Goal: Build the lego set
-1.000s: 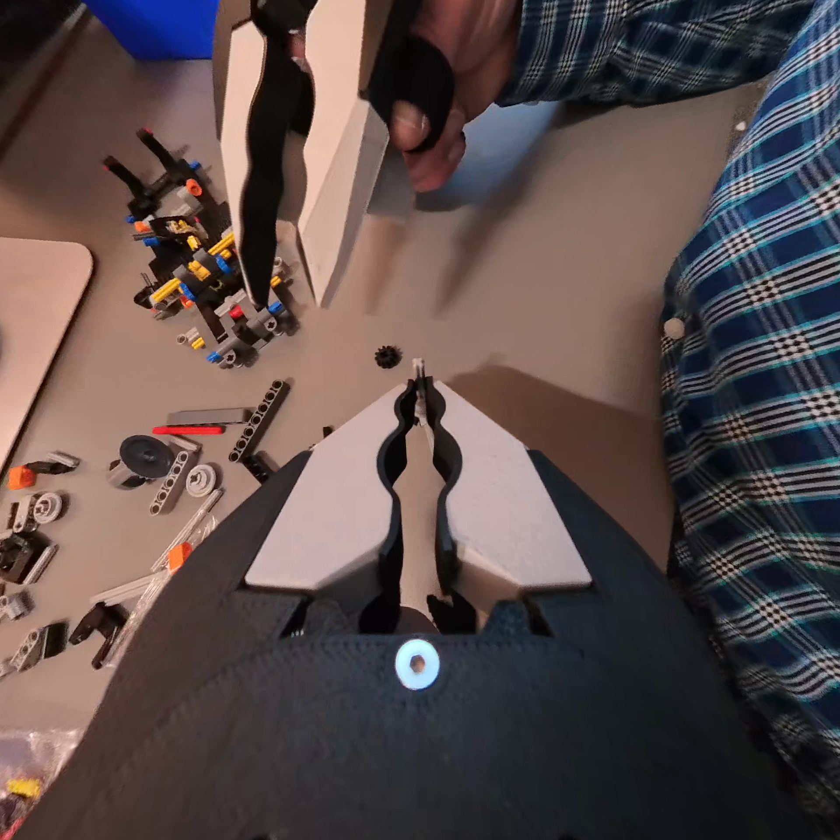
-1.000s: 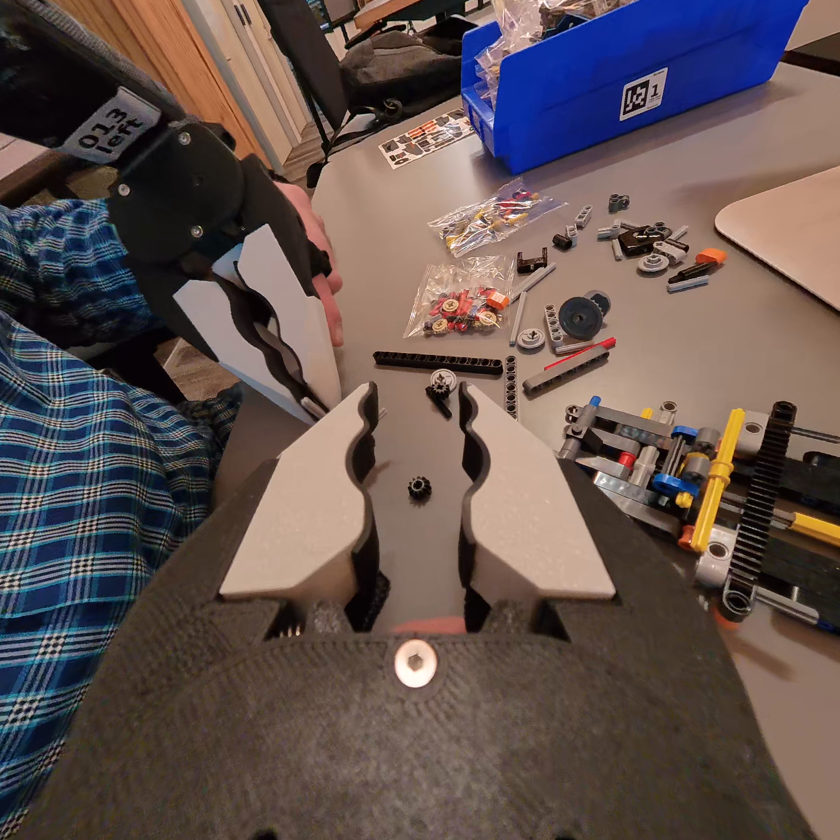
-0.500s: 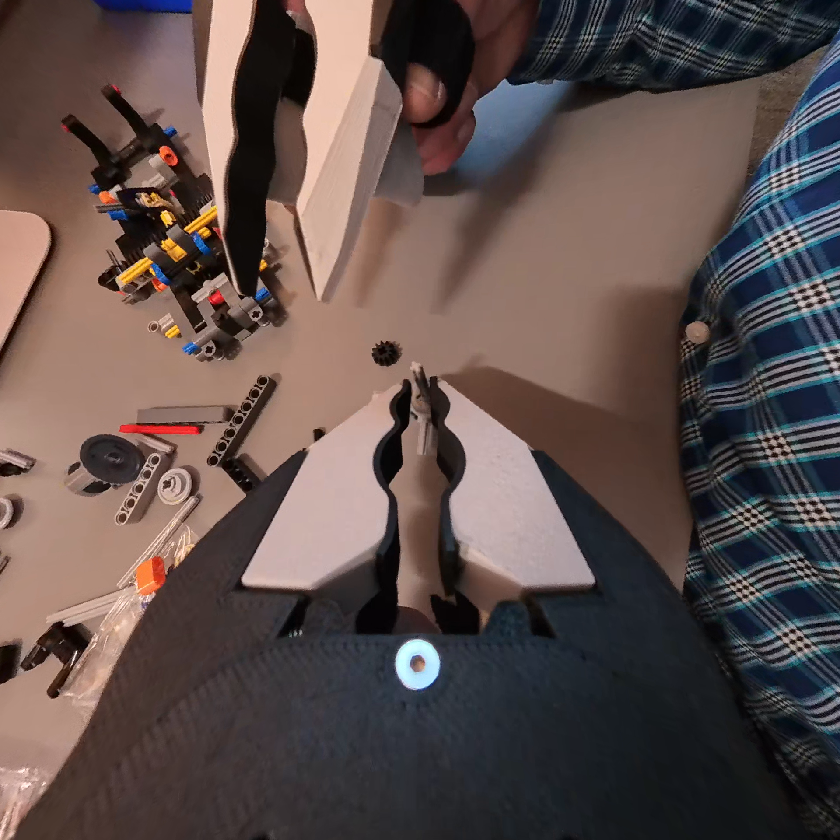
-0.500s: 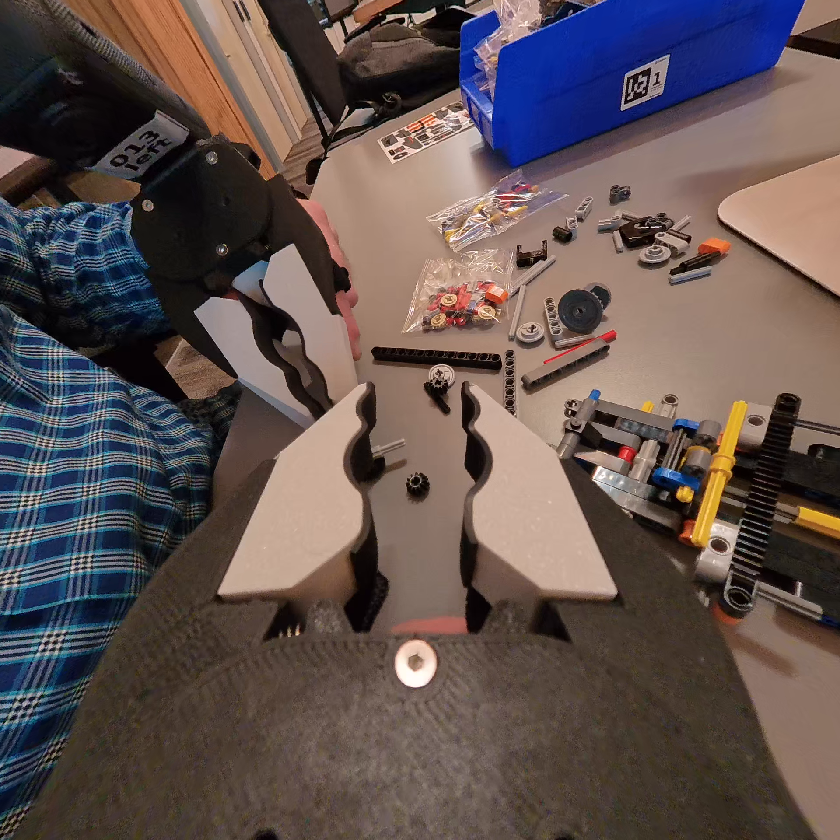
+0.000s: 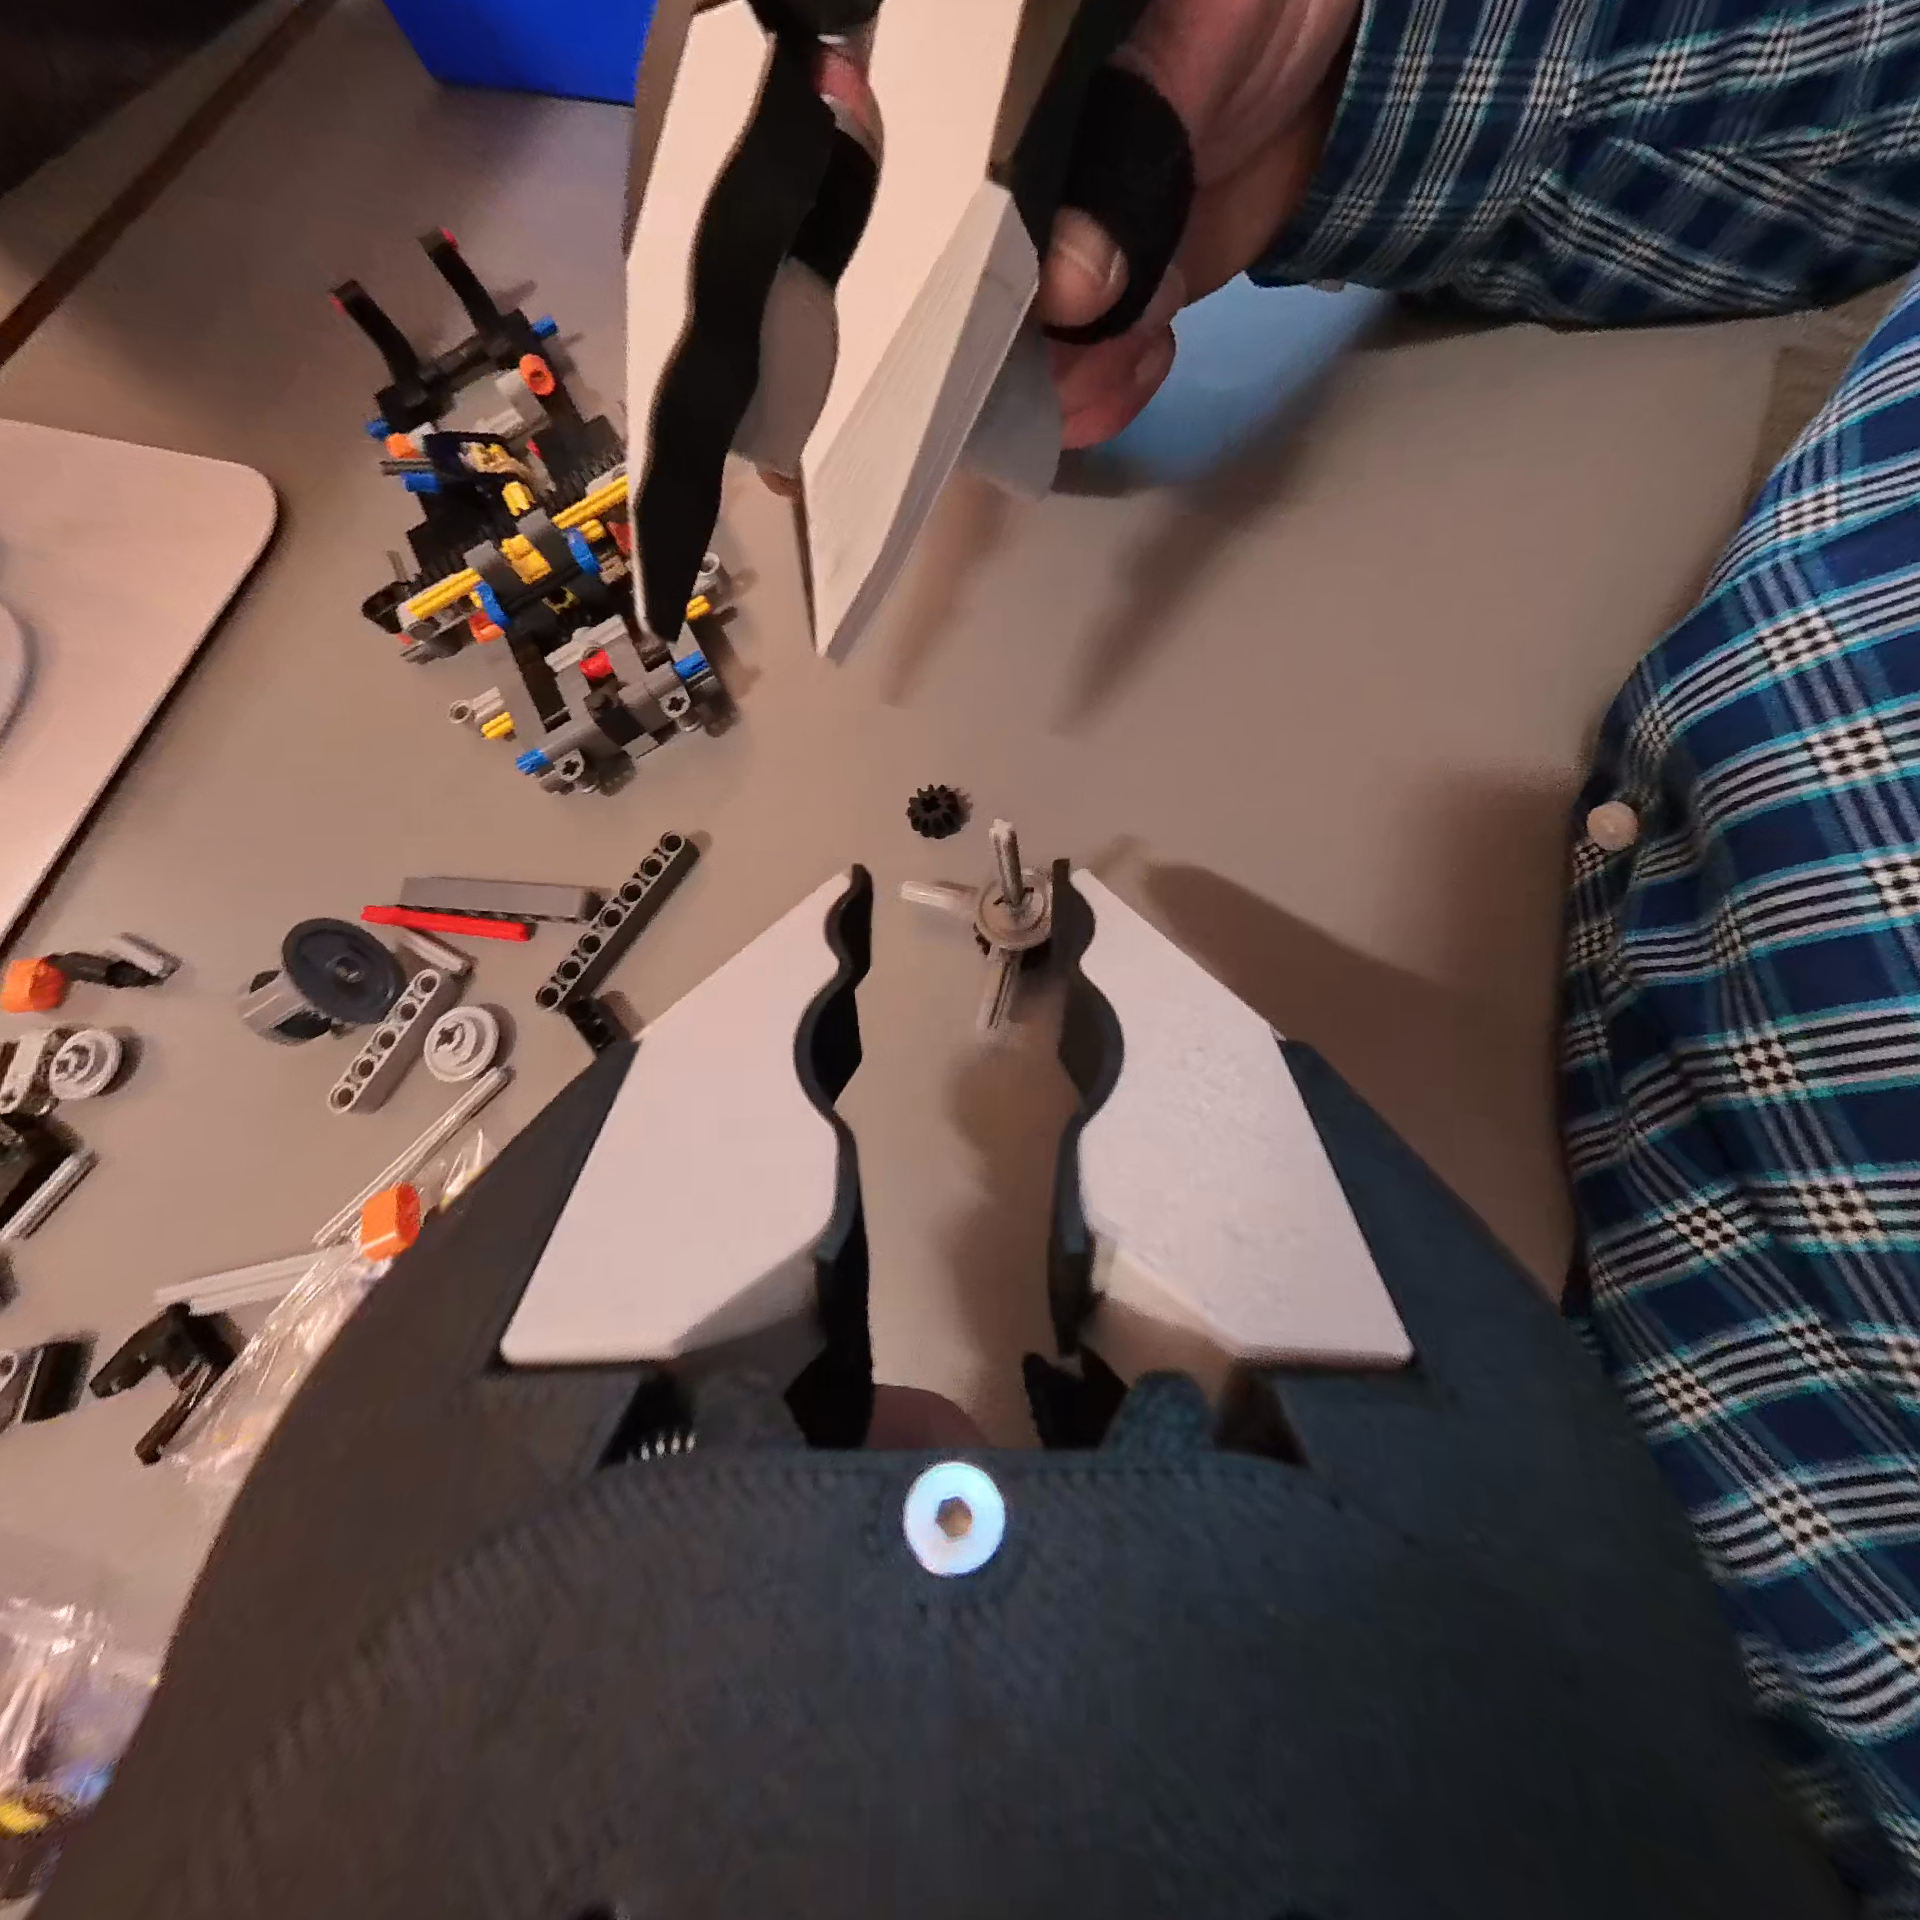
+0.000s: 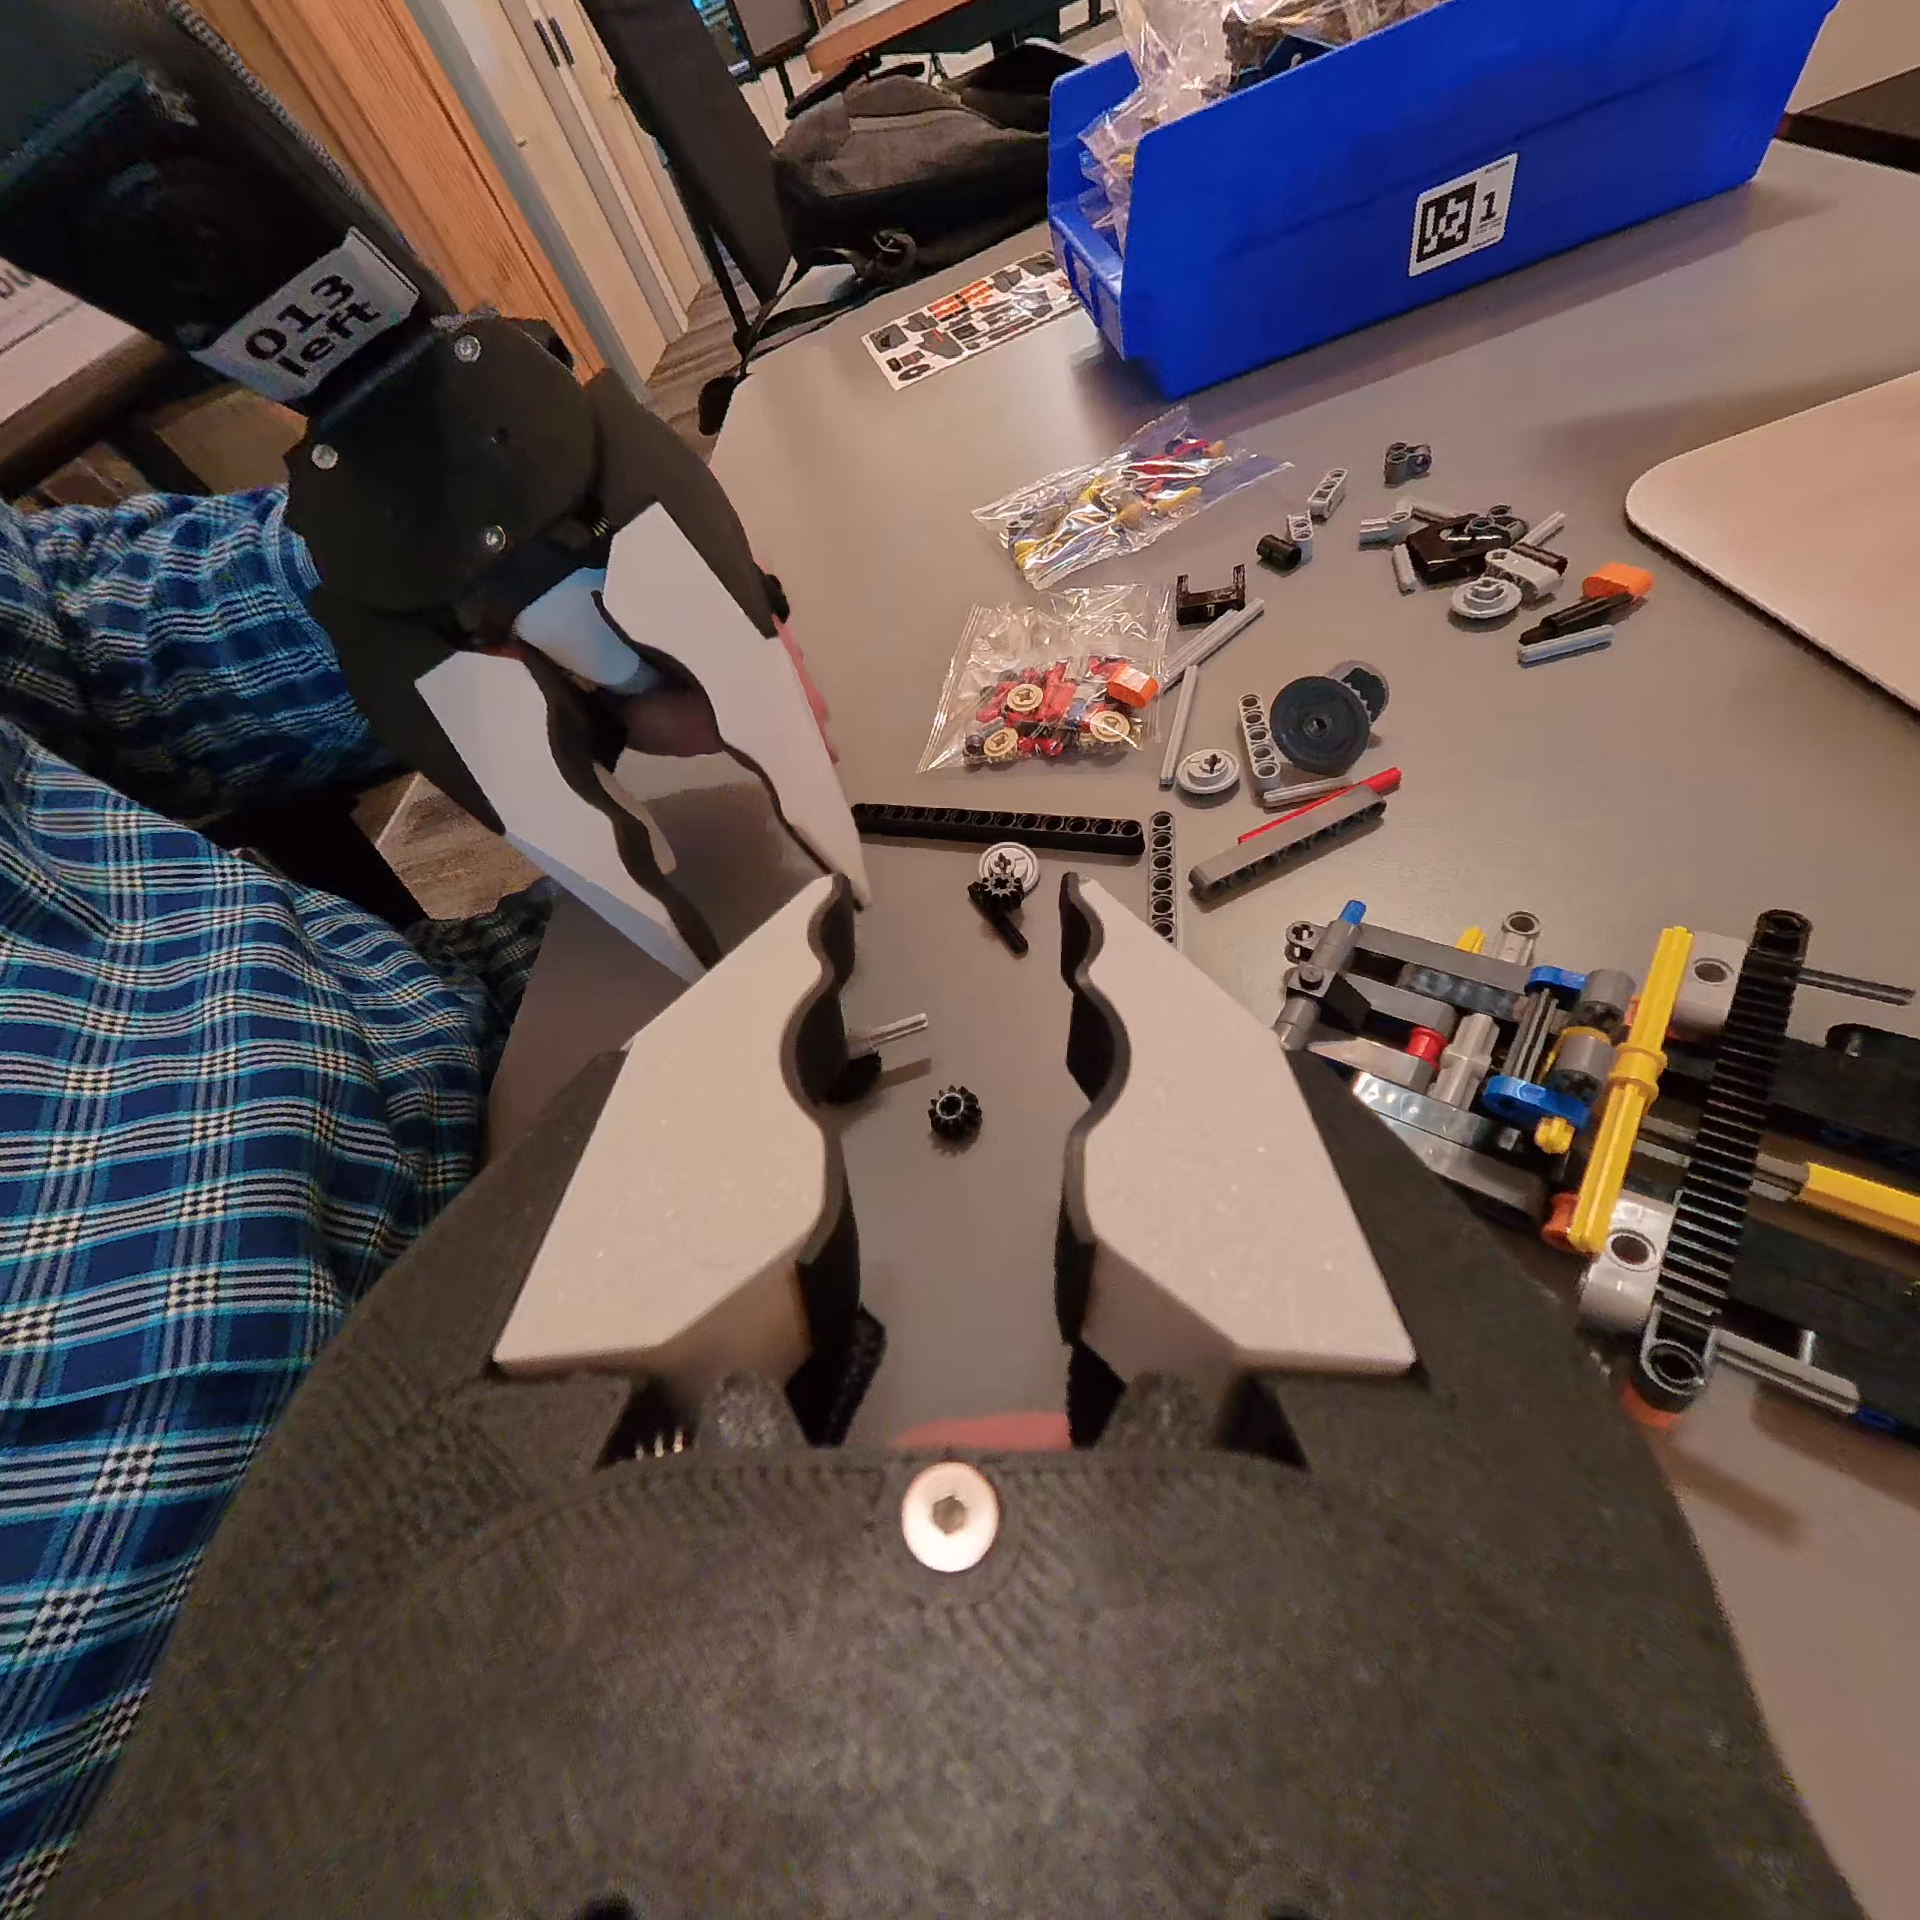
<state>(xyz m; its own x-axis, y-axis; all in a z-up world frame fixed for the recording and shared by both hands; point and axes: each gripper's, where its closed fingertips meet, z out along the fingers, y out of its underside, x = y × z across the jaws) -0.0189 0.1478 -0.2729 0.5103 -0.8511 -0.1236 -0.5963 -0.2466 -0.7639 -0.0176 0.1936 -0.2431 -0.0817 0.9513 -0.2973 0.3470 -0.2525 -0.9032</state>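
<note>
My left gripper (image 5: 958, 881) is open just above the table. A short grey axle with a grey bush on it (image 5: 1003, 925) sits loose and blurred by its right fingertip, not gripped. A small black gear (image 5: 938, 810) lies on the table just beyond the tips. My right gripper (image 6: 951, 894) is open and empty, hovering over that gear (image 6: 954, 1112). The axle's end (image 6: 896, 1031) pokes out beside its left finger. The partly built black, grey and yellow model (image 6: 1610, 1060) is to its right, and at the far left in the left wrist view (image 5: 561, 623).
Loose beams, wheels and pins (image 5: 353, 987) lie left of my left gripper. Two bags of parts (image 6: 1049, 696) and a blue bin (image 6: 1403, 177) are farther back. A light board (image 6: 1808, 540) is at the right. A person's plaid shirt (image 5: 1766, 1039) borders the table edge. The left gripper's tips are roughly 6 cm from the right gripper's. My left gripper's tips are some 5 cm from the small black gear (image 5: 938, 810). It is also in sight in the right wrist view (image 6: 951, 1116).
My left gripper has opened and let go of the grey axle, which now sits loose by its right finger. My right gripper stays open over the black gear.
</note>
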